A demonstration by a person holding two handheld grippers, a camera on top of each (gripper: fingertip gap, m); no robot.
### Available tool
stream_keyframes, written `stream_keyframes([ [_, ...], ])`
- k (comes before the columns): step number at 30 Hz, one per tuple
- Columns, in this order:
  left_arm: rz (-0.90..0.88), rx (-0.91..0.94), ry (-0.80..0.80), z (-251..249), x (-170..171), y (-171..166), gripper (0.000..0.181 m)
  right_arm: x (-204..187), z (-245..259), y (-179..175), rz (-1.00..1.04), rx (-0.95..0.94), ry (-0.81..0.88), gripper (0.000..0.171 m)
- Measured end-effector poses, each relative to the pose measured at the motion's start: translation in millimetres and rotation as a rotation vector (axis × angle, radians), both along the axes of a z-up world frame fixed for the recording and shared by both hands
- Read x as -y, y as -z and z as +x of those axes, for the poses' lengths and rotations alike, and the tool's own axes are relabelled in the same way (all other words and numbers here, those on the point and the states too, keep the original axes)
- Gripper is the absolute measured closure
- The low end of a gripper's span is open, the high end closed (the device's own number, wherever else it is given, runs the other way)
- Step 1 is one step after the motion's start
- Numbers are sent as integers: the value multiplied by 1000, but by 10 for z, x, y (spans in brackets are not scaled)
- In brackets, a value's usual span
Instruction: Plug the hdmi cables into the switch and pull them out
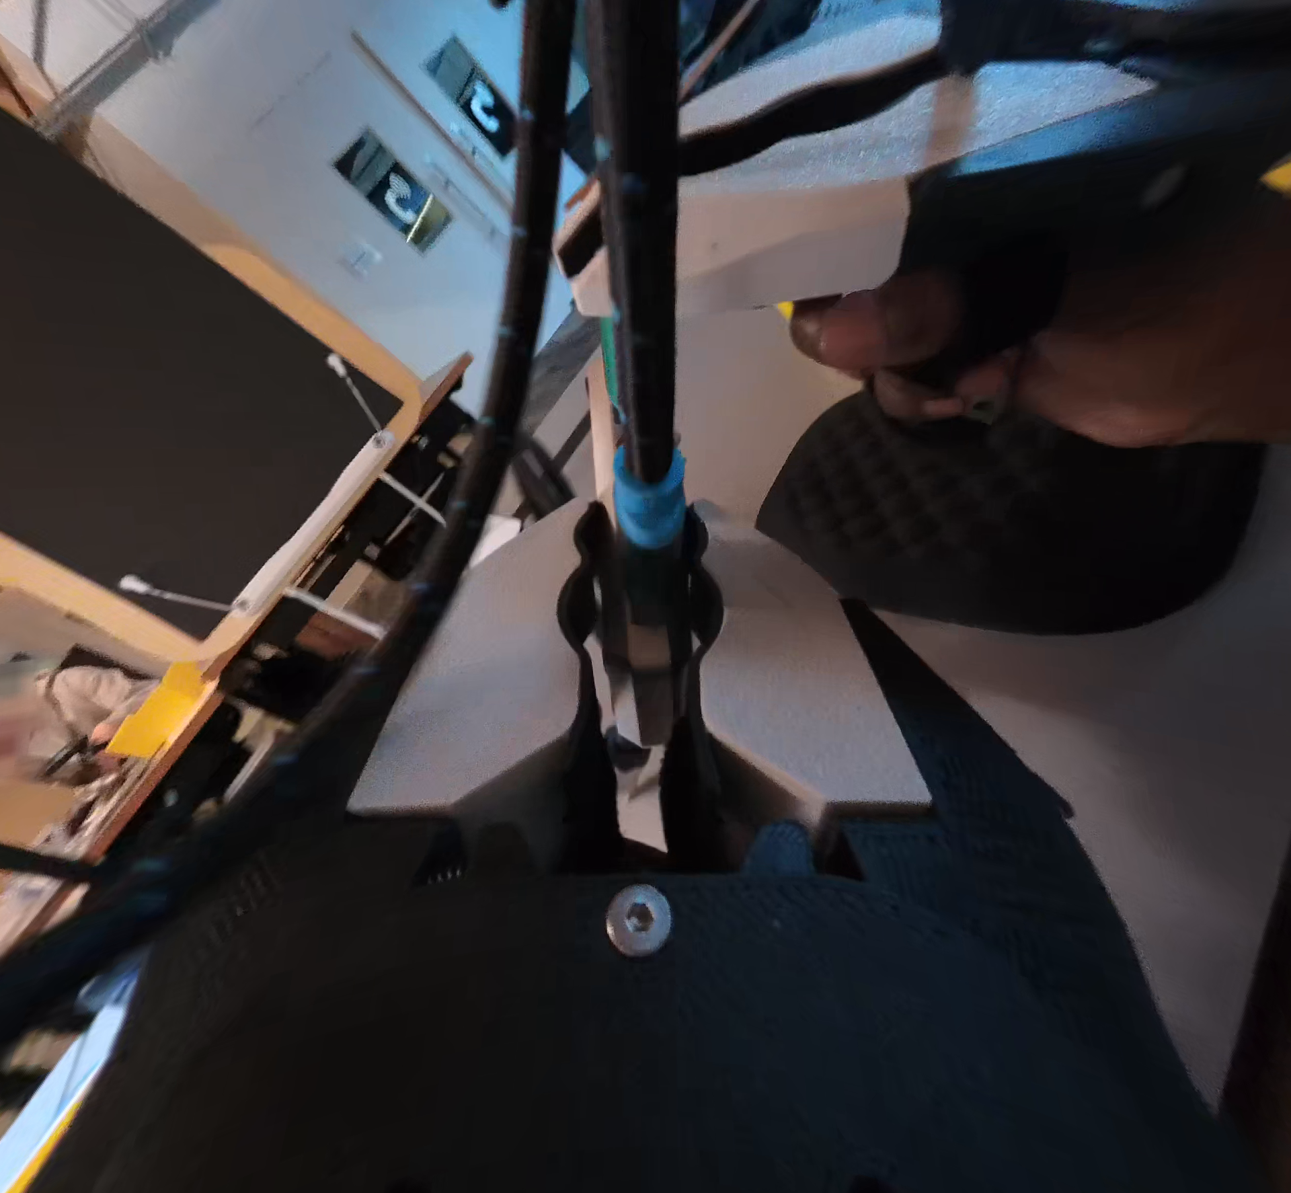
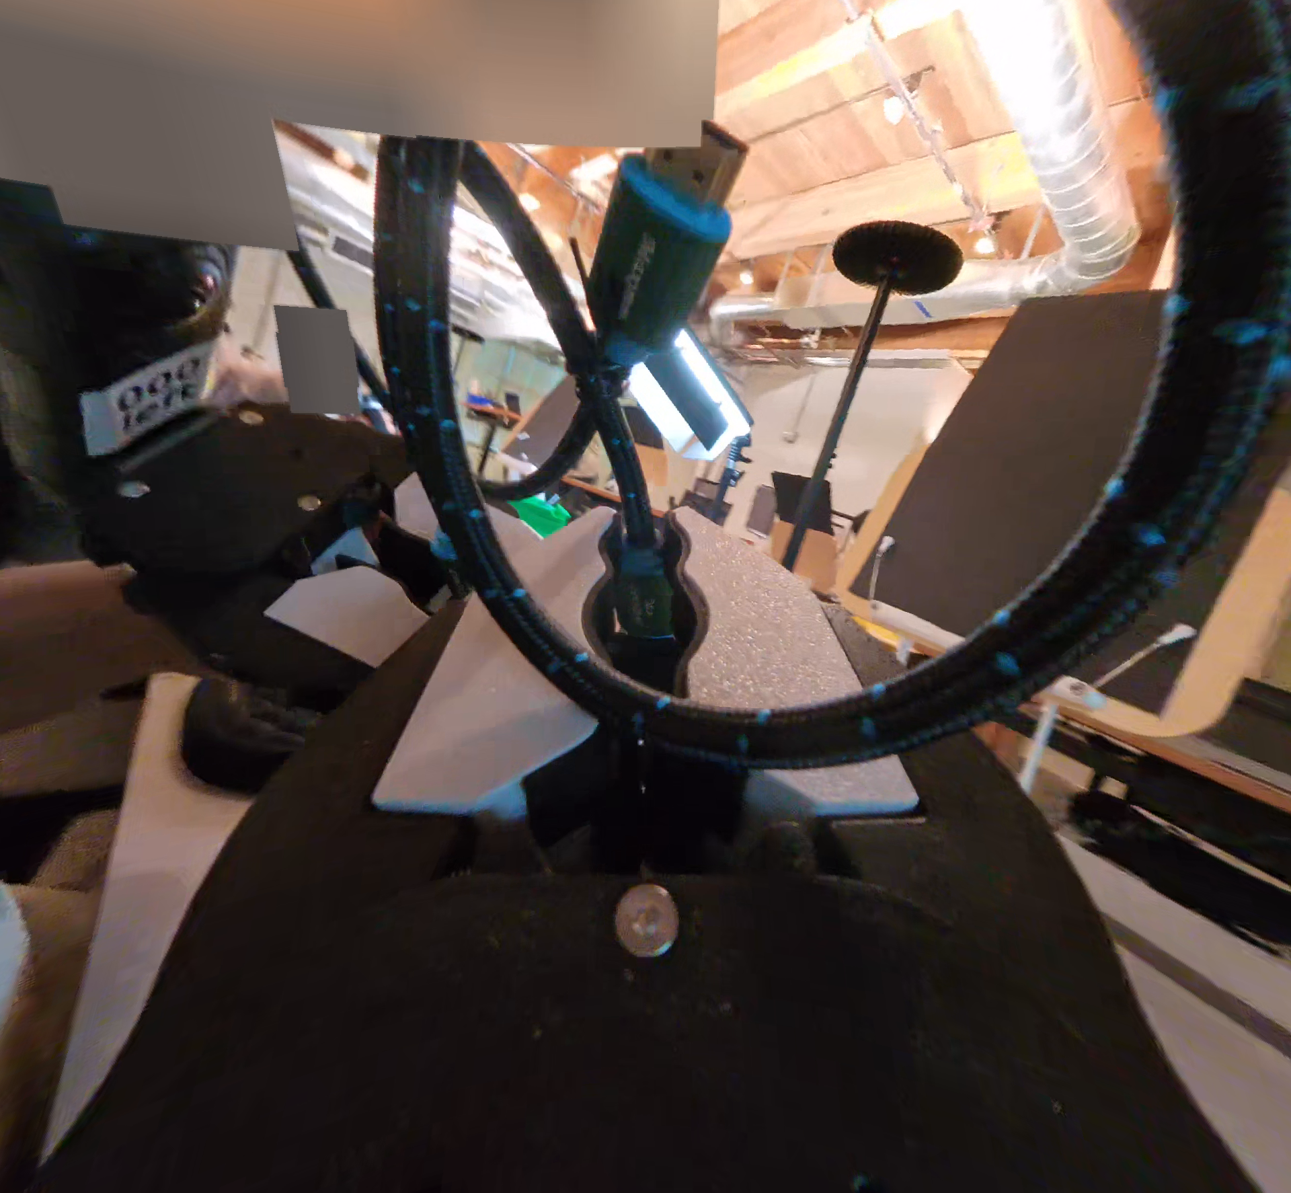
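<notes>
The left gripper (image 1: 639, 607) has its fingers (image 1: 489, 670) closed on the plug of an HDMI cable (image 1: 639, 181). This plug (image 1: 646, 600) lies along the fingers, its long axis in line with them; the blue collar (image 1: 648, 503) sits at the fingertips and the braided black cable leaves straight forward, away from the camera, while the metal end points back toward the gripper body. The right gripper (image 2: 643, 593) also has its fingers (image 2: 761, 635) closed, on a second dark plug (image 2: 643, 600) whose cable leaves forward between the fingertips. From there the cable makes a big loop (image 2: 1048, 663) close to the lens. A free plug (image 2: 653, 258) with a teal body stands in the air above the right fingers, its long axis tilted, its metal tip (image 2: 719, 160) pointing up and to the right, toward the ceiling. I cannot see the switch in either view.
</notes>
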State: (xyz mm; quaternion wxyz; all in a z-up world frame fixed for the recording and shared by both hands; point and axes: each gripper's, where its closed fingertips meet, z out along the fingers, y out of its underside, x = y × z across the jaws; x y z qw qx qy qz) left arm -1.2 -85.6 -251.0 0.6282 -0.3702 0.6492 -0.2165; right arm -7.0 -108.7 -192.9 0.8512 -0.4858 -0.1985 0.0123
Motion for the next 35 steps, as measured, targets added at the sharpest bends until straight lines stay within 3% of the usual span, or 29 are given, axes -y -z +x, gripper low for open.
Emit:
stream_keyframes([
  [2, -30, 0, 132, -37, 131, -17, 152, 73, -11, -37, 30, -1, -82, 160],
  [7, -208, 90, 540, -334, 505, -249, 80, 377, 24, -90, 107, -19, -361, 160],
  [9, -290, 136, 636, -470, 555, -398, 64, 470, 52, -120, 145, -45, -435, 160],
  [13, -323, 144, 748, -601, 634, -557, 64, 577, -46, -113, 146, -20, -580, 160],
  [15, -263, 81, 754, -560, 682, -563, 56, 509, -61, -127, 121, -12, -537, 160],
  [18, -76, -110, 735, -434, 814, -304, 41, 389, -29, -156, 85, -30, -443, 160],
  [20, 83, -231, 640, -277, 701, 7, 37, 479, -104, -179, 113, -24, -521, 160],
  [23, 208, -293, 531, -35, 432, 339, 40, 605, -155, -205, 157, -36, -626, 160],
  [24, 193, -254, 546, 24, 437, 369, 49, 620, -150, -208, 162, -42, -639, 160],
  [27, 88, -54, 590, 105, 571, 237, 76, 602, -127, -183, 150, -41, -626, 160],
  [30, 98, 86, 501, 118, 559, 90, 107, 578, -88, -177, 145, -47, -601, 160],
  [33, 185, 173, 335, 160, 423, 61, 110, 558, -63, -172, 146, -66, -590, 160],
  [35, 148, 96, 354, 171, 480, 204, 126, 573, -110, -147, 143, -46, -609, 160],
])
